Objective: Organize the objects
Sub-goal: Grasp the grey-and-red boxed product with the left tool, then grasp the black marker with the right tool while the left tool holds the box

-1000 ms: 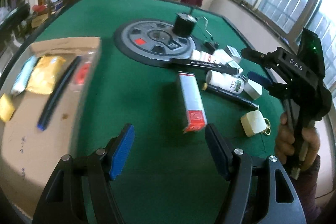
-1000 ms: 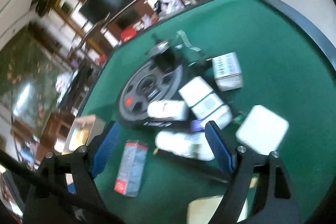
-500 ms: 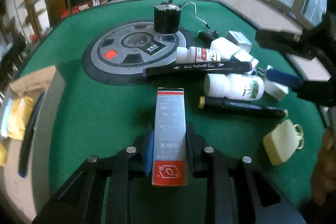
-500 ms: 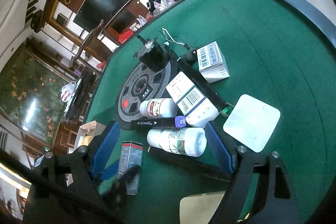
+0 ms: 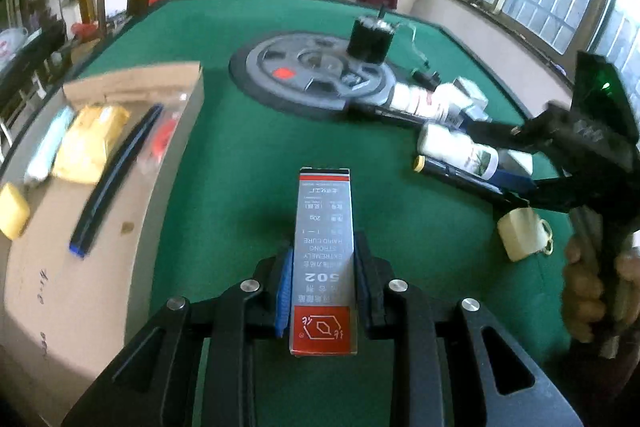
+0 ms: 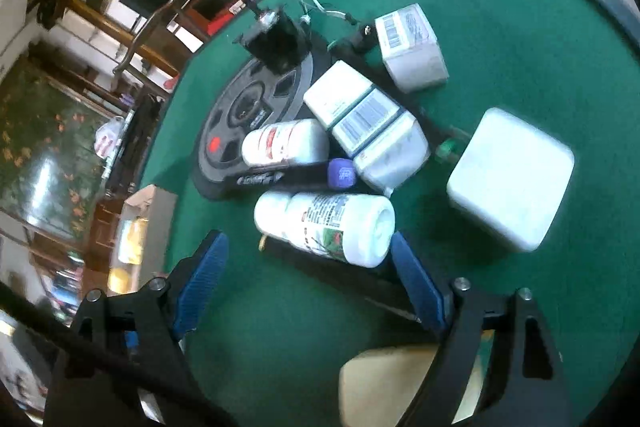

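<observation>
While the right claw (image 6: pixel 308 283) is being held wide, a light, crushable 502 glue box (image 5: pixel 323 259) is being pinched near its end by the left claw (image 5: pixel 323 291).

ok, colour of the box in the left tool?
Grey glue box with a red end panel; clearest in the left wrist view.

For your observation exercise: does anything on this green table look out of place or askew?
Yes. Two white bottles lie on their sides among boxes and a marker, one bottle overlapping the grey disc's edge: a jumble, not yet sorted.
</observation>
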The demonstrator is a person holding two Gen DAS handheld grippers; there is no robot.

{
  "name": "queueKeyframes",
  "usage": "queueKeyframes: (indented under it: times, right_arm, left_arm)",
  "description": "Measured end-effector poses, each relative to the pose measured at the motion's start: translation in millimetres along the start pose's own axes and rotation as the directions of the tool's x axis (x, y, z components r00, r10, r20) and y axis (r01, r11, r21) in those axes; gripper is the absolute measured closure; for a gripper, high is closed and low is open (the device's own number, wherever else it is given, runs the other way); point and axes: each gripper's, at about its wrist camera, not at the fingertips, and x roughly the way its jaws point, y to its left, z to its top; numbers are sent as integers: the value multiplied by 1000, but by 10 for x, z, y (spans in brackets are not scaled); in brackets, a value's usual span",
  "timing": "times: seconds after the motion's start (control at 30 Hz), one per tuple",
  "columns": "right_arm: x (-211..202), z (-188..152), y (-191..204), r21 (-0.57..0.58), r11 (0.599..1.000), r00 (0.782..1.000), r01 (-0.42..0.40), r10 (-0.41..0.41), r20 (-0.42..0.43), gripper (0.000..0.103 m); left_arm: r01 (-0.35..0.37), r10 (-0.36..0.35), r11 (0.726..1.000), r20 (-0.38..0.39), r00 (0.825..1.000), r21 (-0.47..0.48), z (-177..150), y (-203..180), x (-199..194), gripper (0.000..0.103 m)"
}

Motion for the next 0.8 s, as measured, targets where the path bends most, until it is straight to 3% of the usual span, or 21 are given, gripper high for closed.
queueKeyframes:
  times: [0.13, 0.23, 0.33, 0.43, 0.5, 0.6, 0.67, 0.7, 0.73, 0.8]
  right_arm:
    - [106, -135, 117, 36, 991, 983, -130, 134, -128, 18]
    - [221, -227, 240, 41, 983, 959, -177, 181, -218, 18]
    - [167, -270, 416, -89, 994, 979, -64, 46, -198, 18]
    - [137, -393, 629, -275, 959, 979, 62, -112, -169, 18]
    - [162, -516, 772, -411, 898, 965, 156, -227, -129, 19]
    - [287, -712, 914, -587, 746, 914, 315, -405, -24, 20]
    - [398, -779, 926, -648, 673, 890, 357, -456, 16, 32]
    - [428, -780, 913, -651, 673, 892, 351, -453, 13, 34]
    - [412, -743, 909, -643, 688, 903, 336, -430, 12, 43]
    - [424, -672, 888, -624, 725, 918, 293, -395, -28, 55]
  left_arm:
    - [27, -28, 1000, -16, 999, -13, -70, 45, 66, 80]
    - [39, -40, 999, -10, 999, -8, -91, 40, 55, 80]
    - [48, -48, 999, 0, 999, -2, -122, 54, 43, 80]
    - [46, -46, 999, 8, 999, 0, -121, 62, 48, 80]
    - [39, -39, 999, 17, 999, 2, -115, 56, 59, 80]
    - [28, -28, 1000, 20, 999, 2, -111, 52, 59, 80]
    - [26, -26, 1000, 19, 999, 0, -98, 50, 72, 79]
    - [27, -27, 1000, 19, 999, 1, -86, 43, 82, 76]
    - [30, -31, 1000, 18, 999, 5, -83, 38, 82, 73]
    - [57, -57, 998, 13, 998, 33, -74, -31, 101, 54]
